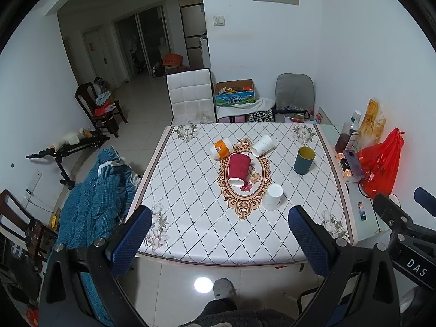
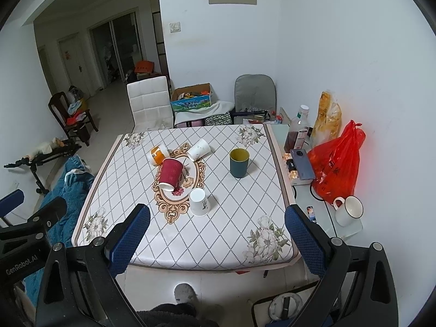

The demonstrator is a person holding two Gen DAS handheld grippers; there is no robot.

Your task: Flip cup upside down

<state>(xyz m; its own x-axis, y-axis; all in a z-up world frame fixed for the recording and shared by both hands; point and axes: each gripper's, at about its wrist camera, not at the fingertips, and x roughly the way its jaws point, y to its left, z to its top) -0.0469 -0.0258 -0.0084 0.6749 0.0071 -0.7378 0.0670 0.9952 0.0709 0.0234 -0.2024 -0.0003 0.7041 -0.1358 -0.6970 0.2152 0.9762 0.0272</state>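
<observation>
targeting the upright green cup (image 2: 239,162) at 1 o'clock on the counter (image 2: 223,234): likely rigid, heavier, slick glaze; grip mid-wall. left tool (image 1: 219,234) and right tool (image 2: 217,231) both open, empty.

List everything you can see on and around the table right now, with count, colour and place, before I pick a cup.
green cup: 1, dark green with yellow inside, upright, right of centre on table
red cup: 1, red ribbed, lying on its side, table centre
orange cup: 1, orange and white, on its side, behind red cup
far white cup: 1, white, on its side, far centre
near white cup: 1, white, upside down, near centre
table: 1, white diamond-pattern cloth
white mug: 1, white, right side shelf
red bag: 1, red plastic, right side
phone: 1, grey, beside bag
bottle: 1, dark liquid, far right
white chair: 1, behind table
left gripper: 1, blue pads, open, empty
right gripper: 1, blue pads, open, empty
</observation>
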